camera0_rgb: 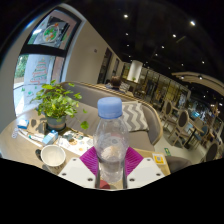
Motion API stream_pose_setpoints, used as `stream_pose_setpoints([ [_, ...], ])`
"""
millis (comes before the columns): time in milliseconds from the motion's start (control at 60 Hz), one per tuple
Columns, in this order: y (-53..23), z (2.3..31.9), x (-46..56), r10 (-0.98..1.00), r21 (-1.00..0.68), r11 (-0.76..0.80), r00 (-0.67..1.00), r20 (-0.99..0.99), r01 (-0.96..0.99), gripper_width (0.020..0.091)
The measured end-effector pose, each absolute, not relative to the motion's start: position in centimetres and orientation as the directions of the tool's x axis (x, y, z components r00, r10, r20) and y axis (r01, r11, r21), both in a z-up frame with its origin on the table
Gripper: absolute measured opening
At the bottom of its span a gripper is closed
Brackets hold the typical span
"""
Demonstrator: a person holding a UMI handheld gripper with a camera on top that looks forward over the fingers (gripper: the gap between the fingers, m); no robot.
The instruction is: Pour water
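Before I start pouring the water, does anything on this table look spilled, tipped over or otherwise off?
Nothing stands out. The clear plastic water bottle with a light blue cap stands upright, still capped, between the hand-held gripper fingers. The small white ceramic cup sits upright beside it, near the green potted plant. No spill shows.

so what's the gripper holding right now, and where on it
The gripper is shut on a clear plastic water bottle with a pale blue cap, upright. Both pink pads press its lower body, well below the cap.
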State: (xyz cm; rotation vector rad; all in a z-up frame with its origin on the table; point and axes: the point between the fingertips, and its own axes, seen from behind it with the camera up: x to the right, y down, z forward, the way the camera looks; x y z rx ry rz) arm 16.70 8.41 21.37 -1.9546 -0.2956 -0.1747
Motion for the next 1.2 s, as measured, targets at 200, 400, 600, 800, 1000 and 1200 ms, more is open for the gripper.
stream_pose_setpoints([
  [200,8.7,14.0,16.7,0.143,-0.899,-0.430,0.989,0.021,0.082,0.0298],
  [400,8.4,8.5,16.8,0.150,-0.872,-0.488,0.987,-0.052,0.028,0.0306],
  [600,7.8,7.5,17.2,0.155,-0.892,-0.451,0.987,-0.043,0.032,0.0380],
  [800,6.8,6.9,17.3,0.151,-0.863,-0.501,0.988,-0.022,0.058,0.0510],
  [1000,3.4,7.5,17.3,0.125,-0.820,-0.568,0.992,-0.006,0.066,0.0843],
  [1200,-3.9,11.9,16.7,0.061,-0.781,-0.619,0.996,0.061,0.086,0.0854],
])
